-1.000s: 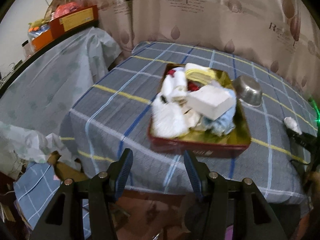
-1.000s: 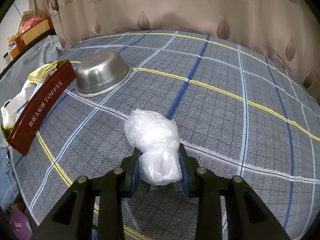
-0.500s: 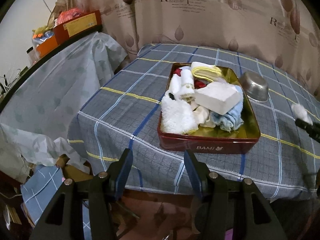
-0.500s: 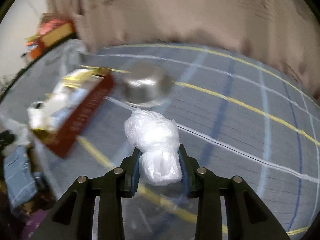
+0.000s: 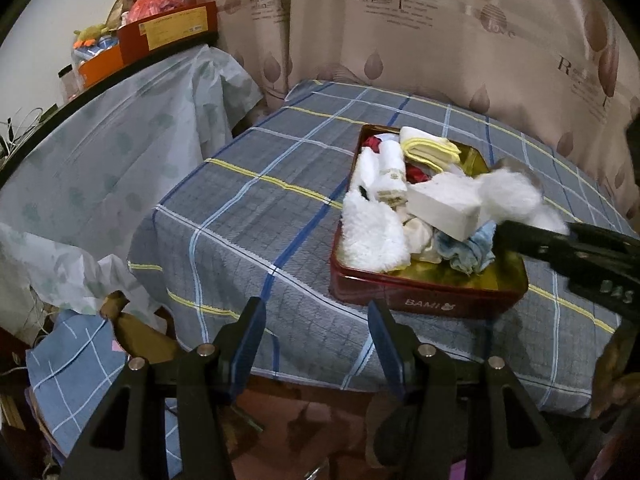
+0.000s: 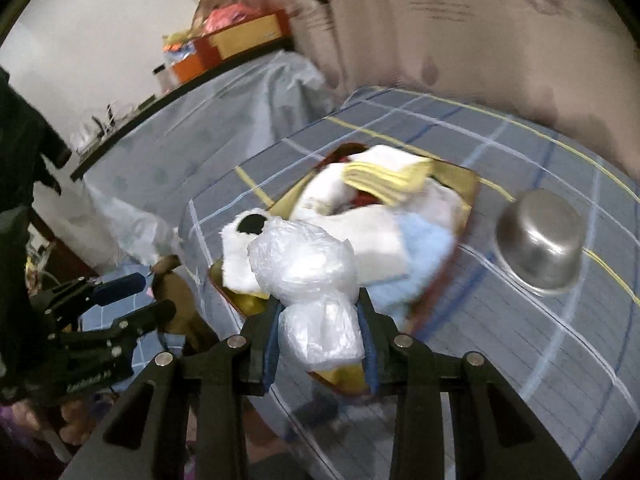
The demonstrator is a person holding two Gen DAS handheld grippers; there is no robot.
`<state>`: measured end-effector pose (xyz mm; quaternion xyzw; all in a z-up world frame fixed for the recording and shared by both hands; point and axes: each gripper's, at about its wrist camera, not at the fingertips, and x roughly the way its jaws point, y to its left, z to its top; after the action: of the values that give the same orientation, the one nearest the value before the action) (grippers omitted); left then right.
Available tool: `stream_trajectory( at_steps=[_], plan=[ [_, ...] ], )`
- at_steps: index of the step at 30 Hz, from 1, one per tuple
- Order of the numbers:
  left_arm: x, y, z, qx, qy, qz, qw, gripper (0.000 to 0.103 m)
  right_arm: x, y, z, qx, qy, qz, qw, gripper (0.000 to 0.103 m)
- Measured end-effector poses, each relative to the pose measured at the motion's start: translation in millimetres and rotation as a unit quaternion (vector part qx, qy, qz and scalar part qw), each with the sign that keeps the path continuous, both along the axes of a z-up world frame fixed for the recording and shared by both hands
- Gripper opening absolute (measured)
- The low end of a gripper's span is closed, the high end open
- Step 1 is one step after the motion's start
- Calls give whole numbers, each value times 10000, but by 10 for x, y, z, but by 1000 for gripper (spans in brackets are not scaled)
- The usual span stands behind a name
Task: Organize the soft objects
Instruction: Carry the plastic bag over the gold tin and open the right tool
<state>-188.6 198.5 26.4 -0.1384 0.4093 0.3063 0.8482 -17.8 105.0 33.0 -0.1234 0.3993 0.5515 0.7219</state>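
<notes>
dim; motion-blurred; fisheye-warped edges

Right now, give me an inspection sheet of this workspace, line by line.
Surface: table under plaid cloth.
Job's things: red tin piled with towels, a white block and blue cloth; crumpled plastic bag carried over the tin.
Clutter: steel bowl upside down beside the tin.
Grippers: right gripper shut on the bag; left gripper open, empty, off the table's near edge.
Cables: wires far left.
Surroundings: curtain behind; boxes on a covered shelf.
</notes>
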Motion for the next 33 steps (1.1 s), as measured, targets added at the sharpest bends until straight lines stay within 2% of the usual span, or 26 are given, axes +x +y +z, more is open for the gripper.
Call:
stream_trajectory(
  at_steps=[10,17,20,22,25,26,27,29,31,33],
  plan=[
    [0,105,-57,-234,20,39,9997,54,-76,396,-343,-552,56,225,9982,31],
    [27,78,-58,-68,68,9,10000,54,-33,501,-497,-760,-178,151,9968,32],
    [39,72,-68,-37,95,-19,9999,54,3,510,-543,-726,-151,103,9972,31],
    [47,69,-69,-13,99,-19,9999,54,-15,511,-536,-706,-289,97,9970,32],
    [54,75,-66,37,93,-22,9999,54,-66,434,-463,-563,-426,93,9975,43],
    [56,75,-64,42,83,-24,10000,54,-96,405,-431,-501,-511,78,9974,56],
    [55,77,-61,47,64,-37,10000,54,-130,376,-396,-427,-613,75,9972,75],
    [53,84,-57,66,55,-47,10000,54,-230,291,-302,-232,-910,78,9956,93],
    [56,82,-55,76,49,-62,9999,54,-327,240,-212,-218,-1363,-33,9904,95],
    [56,74,-49,76,14,-92,9999,54,-333,205,-164,-224,-1480,-80,9887,95]
  ],
)
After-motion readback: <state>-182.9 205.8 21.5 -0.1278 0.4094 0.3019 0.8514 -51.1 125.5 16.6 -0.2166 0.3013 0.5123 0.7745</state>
